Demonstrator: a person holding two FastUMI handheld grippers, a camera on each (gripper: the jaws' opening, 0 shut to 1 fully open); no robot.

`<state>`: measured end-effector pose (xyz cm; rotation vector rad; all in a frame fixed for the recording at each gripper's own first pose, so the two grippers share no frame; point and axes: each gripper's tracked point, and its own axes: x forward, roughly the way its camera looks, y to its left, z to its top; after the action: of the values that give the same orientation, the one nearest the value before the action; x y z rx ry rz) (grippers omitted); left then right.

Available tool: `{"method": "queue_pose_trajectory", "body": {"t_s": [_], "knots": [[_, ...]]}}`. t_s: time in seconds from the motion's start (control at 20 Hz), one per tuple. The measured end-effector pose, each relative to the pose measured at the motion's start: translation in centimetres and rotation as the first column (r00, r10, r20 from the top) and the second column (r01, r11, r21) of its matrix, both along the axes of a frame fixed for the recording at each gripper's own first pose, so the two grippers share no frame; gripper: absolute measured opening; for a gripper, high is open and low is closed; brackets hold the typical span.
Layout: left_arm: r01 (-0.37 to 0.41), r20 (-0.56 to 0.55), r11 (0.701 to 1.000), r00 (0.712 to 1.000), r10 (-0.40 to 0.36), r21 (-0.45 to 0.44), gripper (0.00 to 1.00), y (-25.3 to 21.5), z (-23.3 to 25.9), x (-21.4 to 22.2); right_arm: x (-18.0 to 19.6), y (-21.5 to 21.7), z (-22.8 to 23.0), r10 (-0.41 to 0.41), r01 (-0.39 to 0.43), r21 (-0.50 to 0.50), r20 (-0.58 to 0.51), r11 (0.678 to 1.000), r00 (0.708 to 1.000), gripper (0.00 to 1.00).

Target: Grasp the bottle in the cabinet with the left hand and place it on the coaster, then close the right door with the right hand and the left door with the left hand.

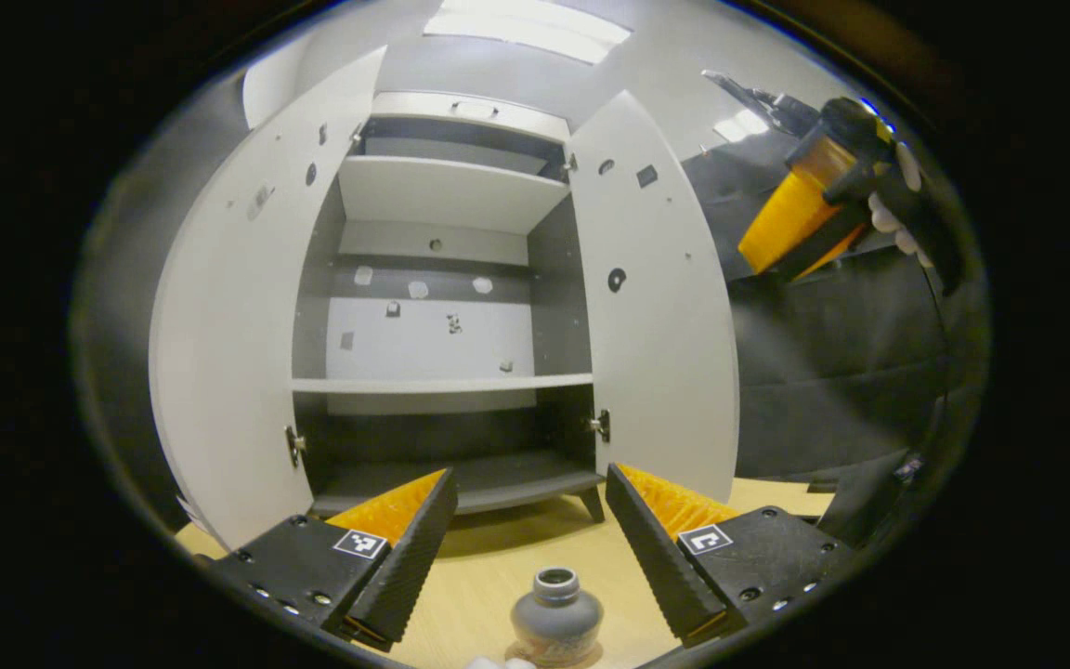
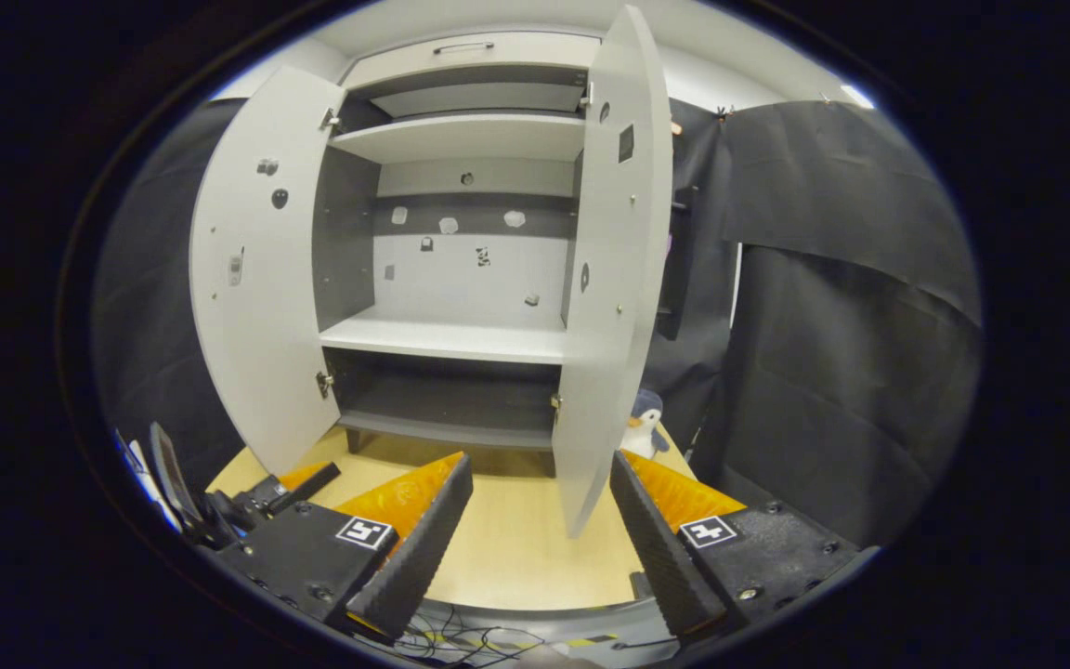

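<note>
Two fingers of the left claw stand wide apart in the left gripper view, holding nothing; the grey bottle sits on the table at 6 o'clock, between and below them. Both cabinet doors hang open. At 2 o'clock, the right claw is held up by a gloved hand.

In the right gripper view, the right claw gapes empty, the right door edge at 12 o'clock, left door at 10 o'clock.

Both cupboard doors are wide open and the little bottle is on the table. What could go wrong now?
1. The bottle stands between the open left gripper fingers, so a careless pull back might tip it.
2. The right door juts edge-on toward the right gripper; a clumsy push could slip off its edge.
3. The left door, swung too quickly, might slam.
</note>
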<state>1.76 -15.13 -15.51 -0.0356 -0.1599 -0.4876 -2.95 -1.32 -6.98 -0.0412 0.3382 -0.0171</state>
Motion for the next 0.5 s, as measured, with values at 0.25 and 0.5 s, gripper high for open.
{"method": "queue_pose_trajectory", "body": {"t_s": [0.25,0.5], "knots": [[-0.036,0.042,0.998,0.998,0.038,-0.055,0.97,2.5,7.6,0.0,0.0,1.1,0.8,0.014,-0.015,0.012,0.052,1.0,0.999,0.98],[-0.108,0.074,0.991,0.991,0.114,-0.079,0.99,7.2,14.7,-0.5,0.0,2.8,0.9,0.029,-0.034,0.053,0.098,0.998,0.995,0.98]]}}
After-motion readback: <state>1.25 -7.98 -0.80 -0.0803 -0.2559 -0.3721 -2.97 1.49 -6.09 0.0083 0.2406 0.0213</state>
